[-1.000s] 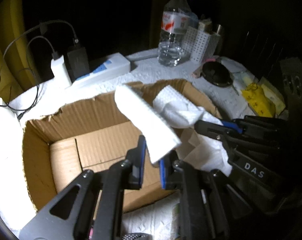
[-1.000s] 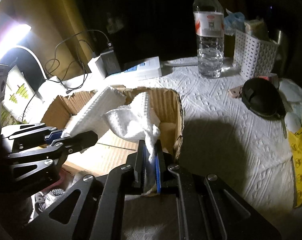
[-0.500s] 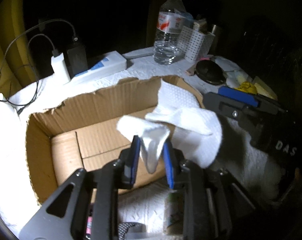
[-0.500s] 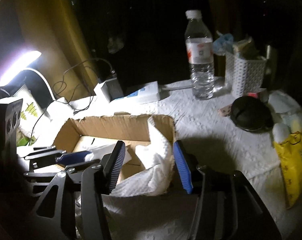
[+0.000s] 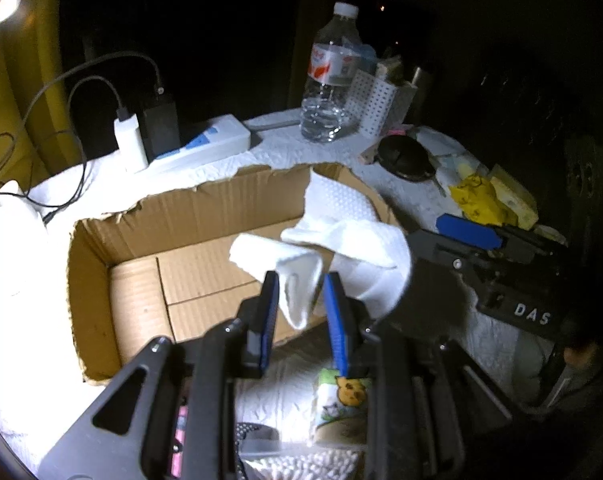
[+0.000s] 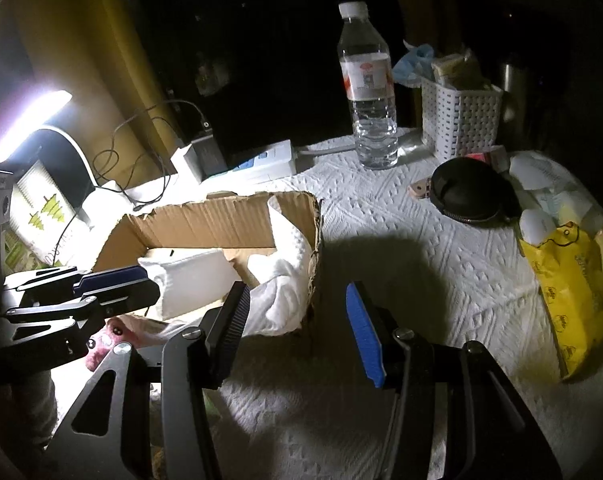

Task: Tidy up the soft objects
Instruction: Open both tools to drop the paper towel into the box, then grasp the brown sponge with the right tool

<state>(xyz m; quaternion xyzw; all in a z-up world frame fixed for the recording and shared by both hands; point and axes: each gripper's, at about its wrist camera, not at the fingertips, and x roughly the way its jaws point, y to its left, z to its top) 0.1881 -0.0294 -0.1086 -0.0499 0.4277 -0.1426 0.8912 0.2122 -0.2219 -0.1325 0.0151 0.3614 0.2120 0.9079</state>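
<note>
Table [image 6: 401,240] under embossed white paper, lamp-lit in darkness; both hand-held grippers released, white cloth [image 5: 341,240] in box [image 5: 205,216].

Domestic room, dimly lit: small table under embossed white paper covering [image 6: 401,216]; lit white desk lamp [image 6: 29,124]; clear plastic water bottle [image 6: 367,92]; white perforated plastic basket [image 6: 459,122]; white power strip with plugged chargers [image 5: 205,146]; torn brown cardboard box [image 5: 189,216]; yellow curtain [image 6: 81,40].

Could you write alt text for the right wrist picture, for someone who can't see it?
An open right claw hovers beside a torn brown cardboard box holding a crumpled white cloth, on a white-covered table.
</note>
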